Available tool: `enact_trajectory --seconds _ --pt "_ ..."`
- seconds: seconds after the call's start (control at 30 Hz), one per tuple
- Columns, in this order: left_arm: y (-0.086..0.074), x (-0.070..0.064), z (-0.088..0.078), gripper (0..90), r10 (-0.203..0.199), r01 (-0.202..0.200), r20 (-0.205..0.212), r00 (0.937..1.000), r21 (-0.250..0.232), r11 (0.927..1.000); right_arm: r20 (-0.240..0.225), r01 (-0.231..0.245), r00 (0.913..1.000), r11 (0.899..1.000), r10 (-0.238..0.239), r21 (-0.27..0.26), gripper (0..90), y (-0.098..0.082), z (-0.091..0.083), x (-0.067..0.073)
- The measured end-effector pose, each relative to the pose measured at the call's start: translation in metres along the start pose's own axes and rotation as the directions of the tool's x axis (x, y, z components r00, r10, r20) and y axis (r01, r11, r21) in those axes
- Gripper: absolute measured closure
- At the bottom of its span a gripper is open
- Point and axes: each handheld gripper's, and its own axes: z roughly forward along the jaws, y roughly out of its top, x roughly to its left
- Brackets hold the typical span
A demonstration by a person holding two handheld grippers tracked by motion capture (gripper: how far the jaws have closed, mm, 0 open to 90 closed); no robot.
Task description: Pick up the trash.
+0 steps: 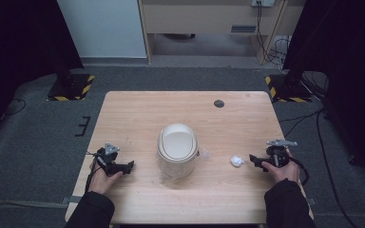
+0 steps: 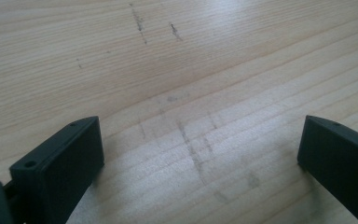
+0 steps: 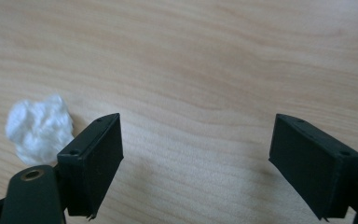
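White wad (image 3: 39,129) beside right tongs (image 3: 196,163) (spread), cream bin (image 1: 177,151) mid-table

cream bin (image 1: 177,151) — small, domed swing lid shut, upright at table centre | clear liner bulging out round its base | crumpled white paper ball (image 1: 237,161) — lying on bare wood right of bin, well apart from it | smaller clear scrap (image 1: 205,154) just beside bin's right side

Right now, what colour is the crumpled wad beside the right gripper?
White; the crumpled paper wad shows best in the right gripper view.
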Motion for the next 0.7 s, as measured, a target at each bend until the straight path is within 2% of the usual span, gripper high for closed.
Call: enact_trajectory --seconds 0.03,0.17,0.27,0.43,0.7 --pt "0.000 0.000 0.000 0.0 0.000 0.000 0.000 1.0000 0.000 1.0000 0.000 0.000 1.0000 1.000 0.000 0.000 16.9 0.000 0.000 0.000" --pt "-0.002 -0.004 -0.002 0.0 -0.009 0.009 -0.007 0.9999 -0.001 1.0000 -0.001 -0.007 1.0000 0.998 0.007 -0.070 17.1 0.005 -0.009 0.002" --pt "-0.002 -0.005 -0.002 0.0 -0.009 0.009 -0.009 0.9999 -0.001 1.0000 0.004 -0.030 0.9995 0.993 0.030 -0.112 17.2 0.008 -0.014 0.003" --pt "-0.002 -0.006 -0.002 0.0 -0.011 0.011 -0.010 0.9999 -0.001 0.9999 -0.012 -0.077 0.9970 0.979 0.076 -0.189 17.5 0.015 -0.025 0.005" --pt "-0.003 -0.006 -0.002 0.0 -0.011 0.011 -0.010 0.9999 -0.001 0.9999 -0.033 -0.070 0.9974 0.968 0.064 -0.243 17.4 0.026 -0.040 0.014"
